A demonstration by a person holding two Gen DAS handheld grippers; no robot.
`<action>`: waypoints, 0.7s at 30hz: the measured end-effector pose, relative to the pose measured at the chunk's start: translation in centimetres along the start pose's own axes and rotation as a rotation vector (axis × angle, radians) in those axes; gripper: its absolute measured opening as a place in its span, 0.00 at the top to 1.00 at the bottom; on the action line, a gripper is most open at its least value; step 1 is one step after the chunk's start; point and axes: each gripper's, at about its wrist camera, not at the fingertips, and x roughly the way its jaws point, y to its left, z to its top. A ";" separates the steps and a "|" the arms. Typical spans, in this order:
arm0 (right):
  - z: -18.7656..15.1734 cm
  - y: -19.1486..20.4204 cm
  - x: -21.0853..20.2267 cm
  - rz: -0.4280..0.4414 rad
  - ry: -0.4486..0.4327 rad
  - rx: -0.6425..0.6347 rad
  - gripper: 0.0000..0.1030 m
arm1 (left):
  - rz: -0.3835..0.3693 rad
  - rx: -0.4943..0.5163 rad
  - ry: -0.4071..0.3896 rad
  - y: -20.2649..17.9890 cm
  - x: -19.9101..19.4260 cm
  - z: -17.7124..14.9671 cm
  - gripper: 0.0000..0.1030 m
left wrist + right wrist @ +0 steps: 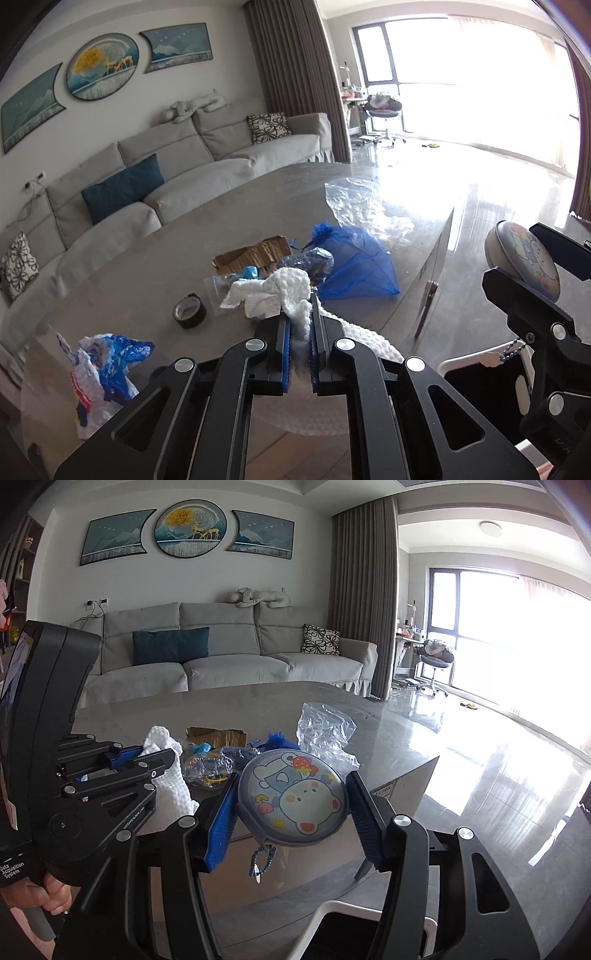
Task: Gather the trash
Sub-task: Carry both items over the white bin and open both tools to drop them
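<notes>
My left gripper is shut on a white textured paper towel that hangs out past its blue pads, over the near edge of the grey table. My right gripper is shut on a round grey case printed with cartoon bears, a bead chain dangling below it. That round grey case also shows at the right of the left wrist view. On the table lie a blue mesh bag, clear crumpled plastic, a torn cardboard piece, a dark tape roll and a blue-white wrapper.
A white-rimmed bin with a dark inside stands on the floor below the right gripper. A grey sofa runs behind the table. Glossy floor stretches right toward bright windows. A hand grips the left tool's handle.
</notes>
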 end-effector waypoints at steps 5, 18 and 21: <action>-1.4 -1.8 -1.4 -0.062 0.039 0.013 0.44 | -0.047 0.041 0.024 -3.1 -0.4 -1.4 0.91; -7.3 -8.0 -4.3 -0.199 0.128 0.135 0.44 | -0.191 0.126 0.080 -13.8 -2.1 -5.1 0.91; -8.7 -9.3 -4.1 -0.221 0.151 0.150 0.44 | -0.193 0.158 0.081 -15.7 -1.9 -6.0 0.91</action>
